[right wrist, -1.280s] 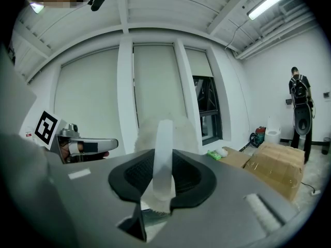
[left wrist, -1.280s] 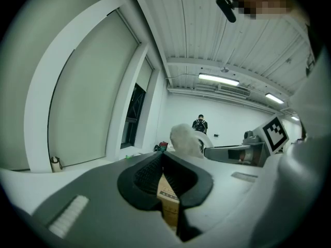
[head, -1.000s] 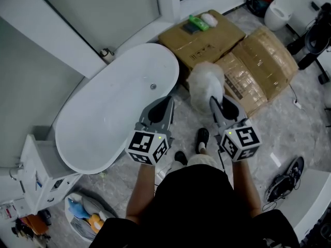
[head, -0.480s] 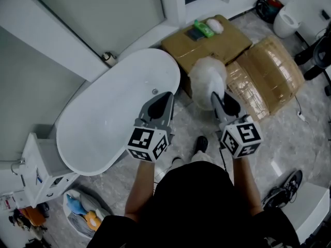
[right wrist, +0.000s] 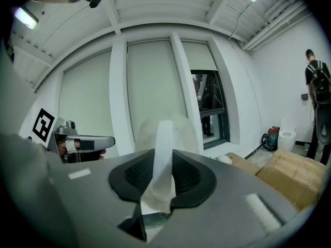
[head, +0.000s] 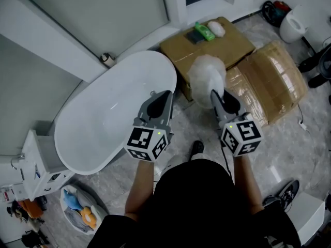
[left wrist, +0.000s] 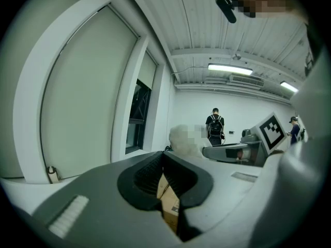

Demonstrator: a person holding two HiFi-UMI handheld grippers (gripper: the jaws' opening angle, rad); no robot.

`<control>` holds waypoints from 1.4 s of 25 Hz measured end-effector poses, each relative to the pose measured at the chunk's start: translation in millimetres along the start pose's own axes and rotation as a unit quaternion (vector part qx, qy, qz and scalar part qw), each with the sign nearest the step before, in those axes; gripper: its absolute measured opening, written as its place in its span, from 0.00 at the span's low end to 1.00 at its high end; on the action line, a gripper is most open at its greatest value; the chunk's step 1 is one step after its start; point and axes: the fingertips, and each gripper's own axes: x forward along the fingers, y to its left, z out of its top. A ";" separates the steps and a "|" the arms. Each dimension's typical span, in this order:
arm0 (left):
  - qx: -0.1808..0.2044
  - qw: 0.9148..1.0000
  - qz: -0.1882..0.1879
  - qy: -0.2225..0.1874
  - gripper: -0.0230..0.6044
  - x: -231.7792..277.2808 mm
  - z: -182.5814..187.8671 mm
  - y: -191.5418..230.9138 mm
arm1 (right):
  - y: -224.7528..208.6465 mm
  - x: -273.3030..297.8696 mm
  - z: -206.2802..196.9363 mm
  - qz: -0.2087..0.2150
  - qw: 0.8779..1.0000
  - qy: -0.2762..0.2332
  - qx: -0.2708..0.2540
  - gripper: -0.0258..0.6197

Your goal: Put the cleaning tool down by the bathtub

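Note:
The cleaning tool is a fluffy white duster head (head: 206, 78) on a pale handle (right wrist: 164, 149). My right gripper (head: 216, 101) is shut on that handle and carries the duster above the floor, between the white bathtub (head: 103, 123) and the cardboard boxes. In the right gripper view the handle rises between the pads of the right gripper (right wrist: 161, 161), and the fluffy head (right wrist: 178, 125) shows behind it. My left gripper (head: 164, 98) hovers over the tub's near end, shut with nothing in it. The left gripper (left wrist: 163, 161) has its tips together in its own view.
Two cardboard boxes (head: 269, 81) lie right of the tub; the far one (head: 191, 48) carries a green bottle (head: 204, 31). A toilet (head: 297, 22) stands at the top right, a white cabinet (head: 39, 169) and a toy basket (head: 83, 213) at the lower left. A shoe (head: 282, 190) lies on the marble floor.
Both grippers and I have moved forward across the floor toward the tub's end and the boxes. The right gripper's hold on the duster is the same.

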 end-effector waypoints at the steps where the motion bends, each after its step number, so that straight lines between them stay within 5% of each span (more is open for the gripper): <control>1: 0.000 1.000 0.003 0.001 0.03 4.9 -1.8 -1.2 | -6.6 0.8 -1.2 0.001 1.000 0.001 0.000 0.18; 17: -0.020 0.999 0.040 0.023 0.03 29.1 -16.6 26.9 | -37.6 42.6 -14.2 0.013 0.999 0.032 0.020 0.18; 35: -0.030 0.999 -0.006 0.022 0.03 130.9 11.7 120.8 | -76.2 149.3 26.5 -0.043 0.998 0.039 0.014 0.18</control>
